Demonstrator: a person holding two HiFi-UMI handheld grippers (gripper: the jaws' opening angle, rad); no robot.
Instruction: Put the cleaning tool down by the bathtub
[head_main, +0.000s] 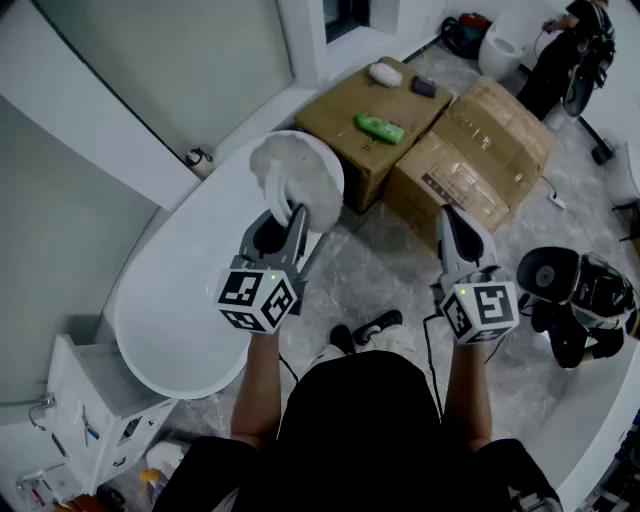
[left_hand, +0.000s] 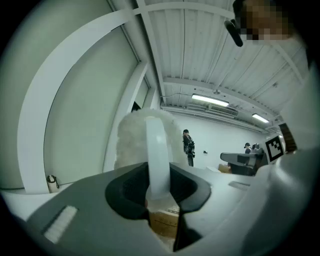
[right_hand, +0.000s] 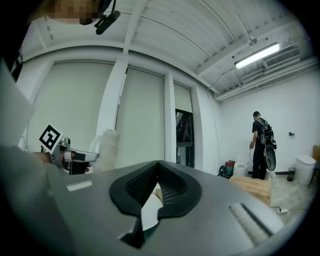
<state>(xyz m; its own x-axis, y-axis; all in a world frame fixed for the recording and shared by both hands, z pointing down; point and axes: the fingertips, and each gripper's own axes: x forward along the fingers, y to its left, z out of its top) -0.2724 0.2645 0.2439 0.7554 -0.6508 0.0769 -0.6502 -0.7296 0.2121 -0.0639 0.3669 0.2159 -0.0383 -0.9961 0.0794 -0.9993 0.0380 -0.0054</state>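
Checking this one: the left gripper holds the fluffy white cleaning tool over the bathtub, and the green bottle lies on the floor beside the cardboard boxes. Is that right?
Not quite. The green bottle lies on top of a cardboard box, not on the floor; the head view shows it. The rest holds: the left gripper grips the cleaning tool over the bathtub.

I see the right gripper (right_hand: 158, 165) with its grey jaws and black ribbed pads closed tip to tip, with nothing between them. Toward the left edge, the left gripper (right_hand: 90, 156), with its black-and-white marker cube, reaches to the fluffy white cleaning tool (right_hand: 107, 144) in front of tall white-framed windows (right_hand: 142, 117). At the far right a person in dark clothes (right_hand: 260, 145) stands on the floor near the back wall, with brown cardboard boxes (right_hand: 252, 187) nearer me.
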